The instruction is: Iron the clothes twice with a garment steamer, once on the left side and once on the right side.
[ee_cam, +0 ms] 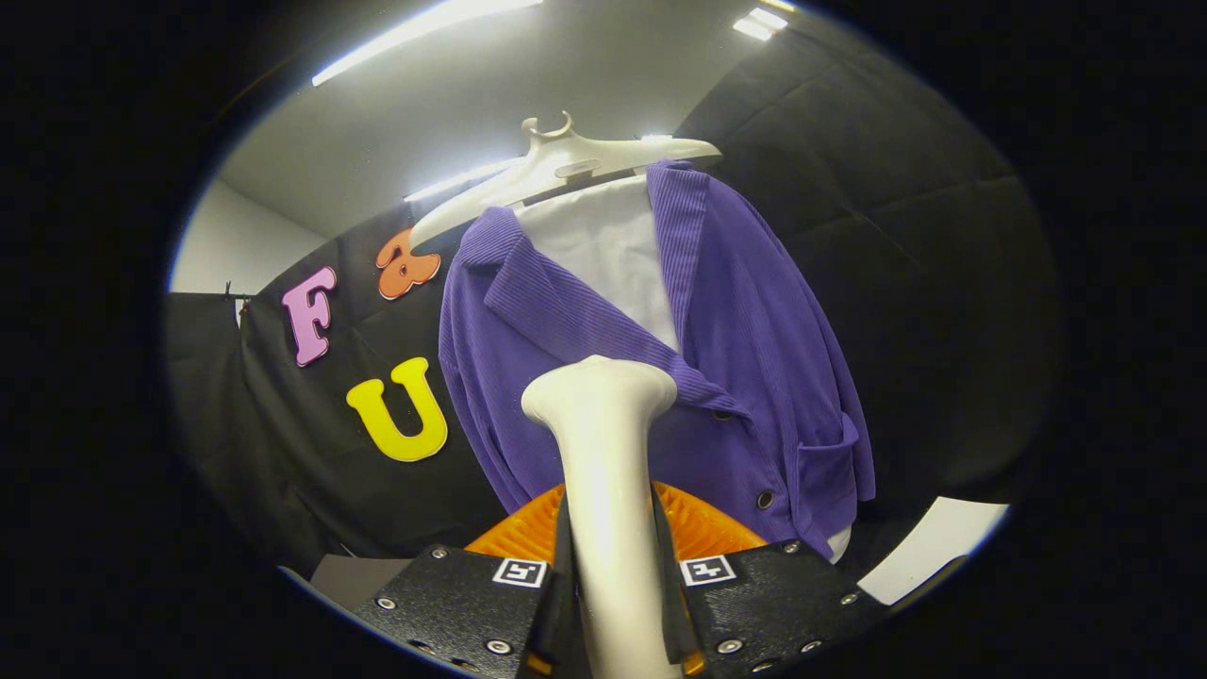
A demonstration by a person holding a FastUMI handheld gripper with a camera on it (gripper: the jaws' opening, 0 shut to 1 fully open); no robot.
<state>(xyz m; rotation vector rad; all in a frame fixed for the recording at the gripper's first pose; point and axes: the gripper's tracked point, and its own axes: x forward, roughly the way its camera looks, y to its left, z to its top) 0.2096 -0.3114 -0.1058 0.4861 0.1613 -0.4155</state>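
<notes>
Steamer gripped, head up against the purple jacket.

Nearest to me, my gripper (611,566) has both fingers clenched on the white handle of the garment steamer (603,471), which stands between them and rises straight ahead. Its flared head sits at the jacket's front, just below the point where the lapels meet; I can't tell whether it is touching the cloth. Beyond that, the purple corduroy jacket (745,330) hangs open at the collar over a white shirt (603,245), with dark buttons down the right of the steamer and a patch pocket further right. Up top, both garments hang from a white hanger (556,165). Farthest off, ceiling strip lights (415,33) glow overhead.
</notes>
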